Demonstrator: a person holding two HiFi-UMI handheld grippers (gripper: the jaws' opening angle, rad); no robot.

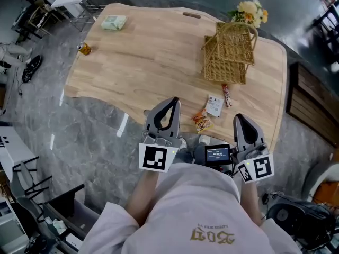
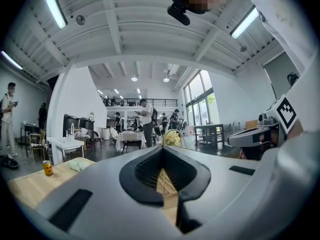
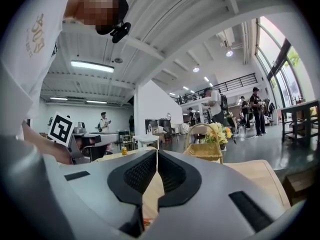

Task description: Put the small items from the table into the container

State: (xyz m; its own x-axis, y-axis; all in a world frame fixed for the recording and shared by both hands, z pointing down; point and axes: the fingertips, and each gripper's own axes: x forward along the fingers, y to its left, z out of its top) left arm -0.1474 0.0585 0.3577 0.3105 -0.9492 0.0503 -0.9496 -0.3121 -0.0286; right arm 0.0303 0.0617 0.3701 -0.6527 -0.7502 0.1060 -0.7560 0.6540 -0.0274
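On the wooden table (image 1: 148,57) a wicker basket (image 1: 228,52) with a handle stands at the far right. Just in front of it lie a thin red-brown bar (image 1: 226,95), a white packet (image 1: 214,105) and an orange snack packet (image 1: 202,121). A pale green packet (image 1: 114,22) and a small can (image 1: 84,48) sit at the far left. My left gripper (image 1: 174,100) is shut and empty at the near edge, left of the orange packet. My right gripper (image 1: 239,117) is shut and empty, right of that packet. The basket (image 3: 205,146) shows ahead in the right gripper view.
A bunch of yellow flowers (image 1: 249,12) stands behind the basket. The table's near edge curves inward in front of me. Grey floor lies left of the table, and a dark bench (image 1: 312,105) stands to its right. People and tables stand far off in the hall.
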